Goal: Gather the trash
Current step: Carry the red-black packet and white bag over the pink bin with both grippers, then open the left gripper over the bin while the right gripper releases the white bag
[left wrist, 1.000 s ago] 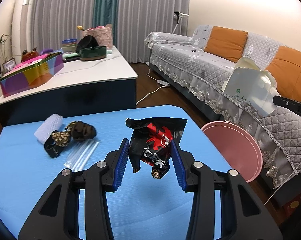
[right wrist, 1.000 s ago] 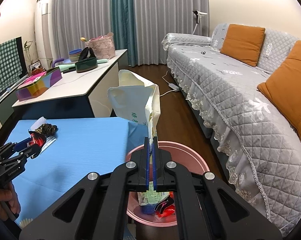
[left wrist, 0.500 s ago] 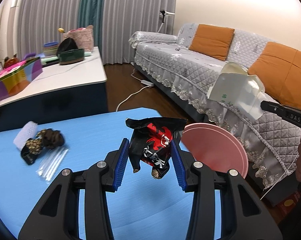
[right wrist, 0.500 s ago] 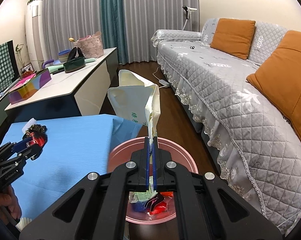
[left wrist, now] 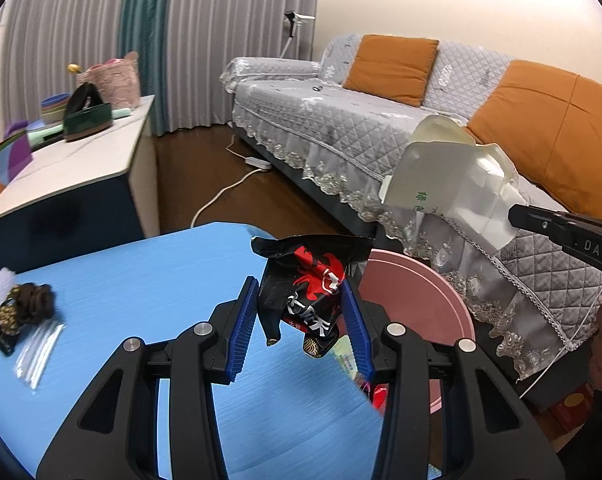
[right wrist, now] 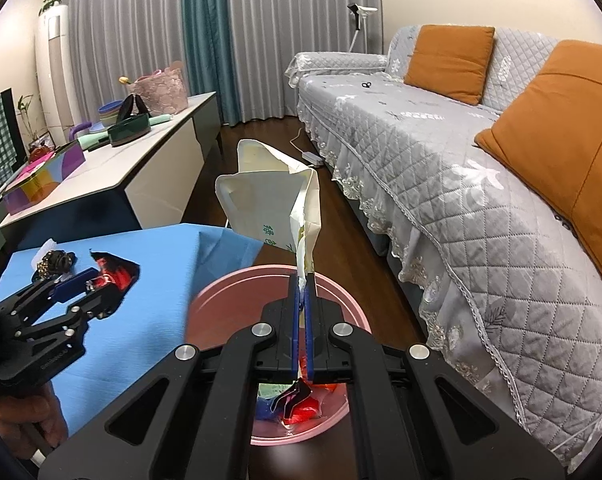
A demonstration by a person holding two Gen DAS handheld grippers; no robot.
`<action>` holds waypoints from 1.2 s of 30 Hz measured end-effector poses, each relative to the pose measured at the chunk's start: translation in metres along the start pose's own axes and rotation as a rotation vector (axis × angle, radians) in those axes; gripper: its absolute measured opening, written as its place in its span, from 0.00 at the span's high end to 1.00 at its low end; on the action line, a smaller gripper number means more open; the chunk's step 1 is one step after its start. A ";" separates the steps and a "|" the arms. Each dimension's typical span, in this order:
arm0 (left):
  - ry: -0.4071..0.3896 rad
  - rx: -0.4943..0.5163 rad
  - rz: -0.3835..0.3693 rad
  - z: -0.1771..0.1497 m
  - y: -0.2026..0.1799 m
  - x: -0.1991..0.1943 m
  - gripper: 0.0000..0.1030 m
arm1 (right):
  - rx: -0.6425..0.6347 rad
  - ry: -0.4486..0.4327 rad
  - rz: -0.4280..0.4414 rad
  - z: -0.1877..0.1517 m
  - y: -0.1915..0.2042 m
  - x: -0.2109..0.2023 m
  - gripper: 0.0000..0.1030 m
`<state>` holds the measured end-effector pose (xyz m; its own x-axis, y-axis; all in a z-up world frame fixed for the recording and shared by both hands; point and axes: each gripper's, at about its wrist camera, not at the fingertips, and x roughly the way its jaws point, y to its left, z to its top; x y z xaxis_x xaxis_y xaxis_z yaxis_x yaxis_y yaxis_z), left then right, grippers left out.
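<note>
A black-and-red snack wrapper (left wrist: 309,296) hangs clamped in the left gripper (left wrist: 303,320) at the blue bench's (left wrist: 141,280) right edge, just beside the pink bin (right wrist: 277,280). The right gripper (right wrist: 301,320), jaws pinched together on a crumpled cream paper bag (right wrist: 269,208), holds it above the bin, where colourful trash already lies. Hair ties (left wrist: 25,308) and a clear sleeve (left wrist: 41,348) sit at the bench's far left. A grey sofa (right wrist: 461,168) borders the bin's other side, open floor beyond.
</note>
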<state>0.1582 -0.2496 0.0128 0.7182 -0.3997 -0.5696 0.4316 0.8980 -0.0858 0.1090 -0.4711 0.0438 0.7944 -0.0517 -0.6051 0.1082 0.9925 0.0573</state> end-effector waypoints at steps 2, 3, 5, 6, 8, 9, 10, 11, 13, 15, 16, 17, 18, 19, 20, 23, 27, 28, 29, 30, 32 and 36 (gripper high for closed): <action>0.008 0.009 -0.010 -0.001 -0.006 0.007 0.59 | 0.006 0.003 -0.002 0.000 -0.003 0.002 0.98; 0.012 0.012 -0.014 -0.001 -0.010 0.010 0.59 | 0.007 0.005 -0.003 -0.001 -0.003 0.003 0.98; 0.020 0.024 -0.026 -0.002 -0.017 0.016 0.59 | 0.004 0.011 -0.004 -0.001 -0.004 0.005 0.98; 0.023 0.029 -0.031 -0.002 -0.020 0.020 0.59 | 0.001 0.015 -0.005 -0.002 -0.004 0.007 0.98; 0.032 0.039 -0.041 -0.003 -0.026 0.026 0.59 | -0.001 0.020 -0.006 -0.002 -0.005 0.009 0.98; 0.038 0.044 -0.045 -0.004 -0.029 0.030 0.59 | 0.000 0.022 -0.007 -0.003 -0.005 0.010 0.98; 0.042 0.045 -0.048 -0.004 -0.030 0.033 0.59 | 0.001 0.024 -0.007 -0.003 -0.006 0.011 0.98; 0.045 0.046 -0.051 -0.004 -0.031 0.035 0.59 | 0.001 0.028 -0.007 -0.003 -0.006 0.013 0.98; 0.052 0.049 -0.058 -0.003 -0.034 0.040 0.59 | -0.001 0.034 -0.002 -0.003 -0.006 0.015 0.98; 0.055 0.065 -0.059 -0.002 -0.037 0.043 0.59 | -0.003 0.046 0.021 -0.003 -0.005 0.017 0.94; 0.060 0.080 -0.056 -0.002 -0.040 0.045 0.54 | -0.008 0.052 0.013 -0.004 -0.004 0.019 0.91; 0.065 0.086 -0.055 -0.002 -0.040 0.046 0.42 | -0.012 0.054 0.003 -0.004 -0.004 0.020 0.86; 0.066 0.083 -0.057 -0.002 -0.040 0.046 0.40 | -0.013 0.054 -0.006 -0.004 -0.004 0.021 0.82; 0.064 0.071 -0.066 -0.002 -0.038 0.045 0.39 | -0.010 0.052 -0.008 -0.005 -0.004 0.020 0.74; 0.066 0.061 -0.073 -0.002 -0.036 0.044 0.39 | -0.007 0.050 -0.008 -0.004 -0.005 0.020 0.73; 0.069 0.043 -0.071 -0.005 -0.031 0.038 0.40 | -0.002 0.041 -0.007 -0.002 -0.004 0.017 0.72; 0.059 0.025 -0.052 -0.005 -0.020 0.023 0.41 | -0.013 0.030 0.004 0.000 0.005 0.014 0.72; 0.053 0.016 -0.044 -0.005 -0.014 0.016 0.42 | -0.017 0.026 0.008 0.001 0.008 0.013 0.72; 0.046 0.008 -0.036 -0.004 -0.009 0.009 0.43 | -0.020 0.023 0.010 0.002 0.011 0.013 0.72; 0.038 -0.001 -0.027 -0.003 -0.003 0.001 0.43 | -0.023 0.019 0.010 0.003 0.014 0.011 0.71; 0.024 -0.014 -0.010 -0.001 0.008 -0.013 0.44 | -0.021 0.002 0.019 0.005 0.022 0.007 0.66; -0.003 -0.045 0.032 0.000 0.037 -0.043 0.46 | -0.014 -0.056 0.046 0.011 0.042 -0.003 0.65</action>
<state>0.1432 -0.1991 0.0347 0.7329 -0.3715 -0.5699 0.3836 0.9175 -0.1048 0.1173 -0.4300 0.0568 0.8304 -0.0114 -0.5570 0.0625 0.9954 0.0728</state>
